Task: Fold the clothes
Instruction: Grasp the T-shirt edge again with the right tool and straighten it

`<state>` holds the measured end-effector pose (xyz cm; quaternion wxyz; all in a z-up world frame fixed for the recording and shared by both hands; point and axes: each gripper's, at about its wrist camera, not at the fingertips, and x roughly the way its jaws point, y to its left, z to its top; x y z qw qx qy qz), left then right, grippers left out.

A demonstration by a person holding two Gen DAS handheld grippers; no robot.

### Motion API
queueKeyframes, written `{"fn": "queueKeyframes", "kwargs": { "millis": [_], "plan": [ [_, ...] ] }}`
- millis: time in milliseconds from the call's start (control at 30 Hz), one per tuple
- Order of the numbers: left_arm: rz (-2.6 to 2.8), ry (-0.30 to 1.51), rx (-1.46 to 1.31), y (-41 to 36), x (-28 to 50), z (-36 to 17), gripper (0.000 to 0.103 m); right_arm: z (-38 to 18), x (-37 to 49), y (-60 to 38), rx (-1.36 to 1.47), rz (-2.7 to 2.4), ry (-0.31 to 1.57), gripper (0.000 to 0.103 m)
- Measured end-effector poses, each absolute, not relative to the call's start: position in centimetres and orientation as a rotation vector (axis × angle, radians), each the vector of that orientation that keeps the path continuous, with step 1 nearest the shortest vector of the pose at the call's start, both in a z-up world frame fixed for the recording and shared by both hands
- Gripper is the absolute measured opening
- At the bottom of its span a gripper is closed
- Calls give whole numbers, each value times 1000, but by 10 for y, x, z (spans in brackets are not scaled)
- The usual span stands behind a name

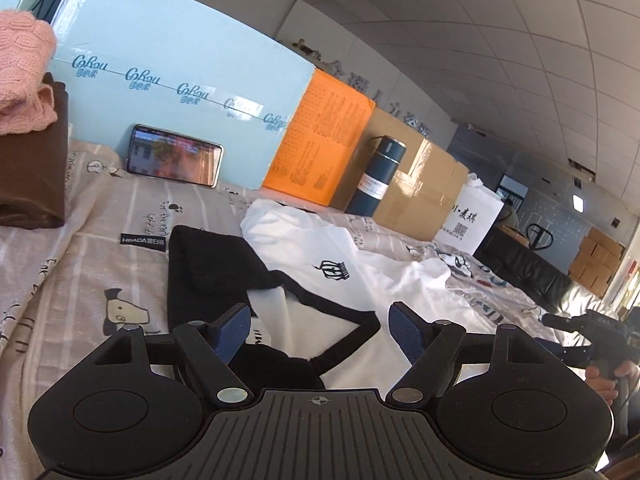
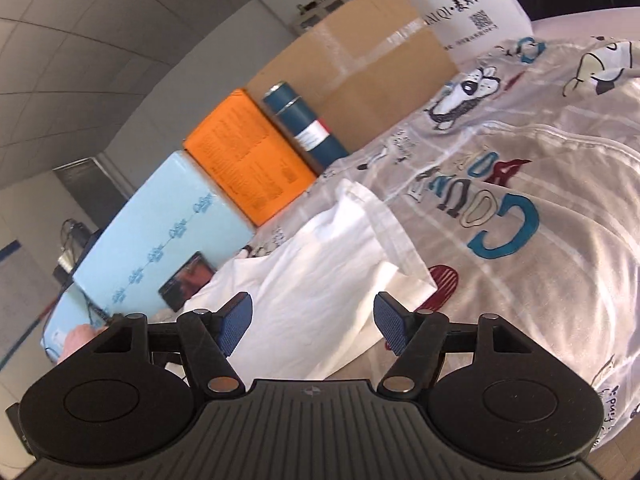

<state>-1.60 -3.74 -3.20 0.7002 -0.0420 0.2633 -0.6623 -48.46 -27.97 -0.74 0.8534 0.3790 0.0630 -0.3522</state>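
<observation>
Both tools stand with jaws apart and nothing gripped: the left gripper (image 1: 320,334) hovers over the black-trimmed near part of the white garment (image 1: 360,264) spread on the printed bedsheet (image 1: 100,240), while the right gripper (image 2: 313,326) hovers over the garment's plain white portion.

A lit phone (image 1: 175,157) leans on a pale blue box (image 1: 180,92), beside an orange box (image 1: 320,144), dark teal flask (image 1: 378,176), cardboard box (image 1: 420,192) and white bag (image 1: 472,216).
</observation>
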Motion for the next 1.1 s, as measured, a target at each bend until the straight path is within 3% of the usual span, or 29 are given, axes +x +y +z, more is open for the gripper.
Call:
{"fn": "queueKeyframes", "kwargs": {
  "millis": [100, 233, 267, 433, 667, 700, 833, 967, 1100],
  "plan": [
    [-1503, 568, -68, -42, -24, -33, 78, -12, -467, -291, 803, -826, 211, 52],
    [-1490, 540, -34, -45, -25, -30, 78, -22, -447, -292, 743, -915, 320, 6],
    [-1476, 535, -33, -45, -23, -29, 78, -22, -448, -290, 725, -934, 326, 3],
    [-1382, 469, -7, -47, -4, -10, 78, -4, -479, -248, 681, -990, 241, 3],
    [-1216, 221, 109, -47, 24, 60, 78, -23, -506, -223, 714, -1106, 340, 4],
    [-1209, 174, 141, -48, 24, 72, 78, -21, -510, -225, 696, -1148, 334, 6],
    [-1165, -1, 226, -62, 22, 123, 78, 3, -526, -243, 615, -1263, 199, 35],
    [-1159, -38, 182, -93, 32, 168, 78, 43, -517, -278, 482, -1234, 95, 39],
    [-1214, 87, 109, -145, 50, 156, 78, 65, -487, -328, 451, -1128, 44, 45]
  ]
}}
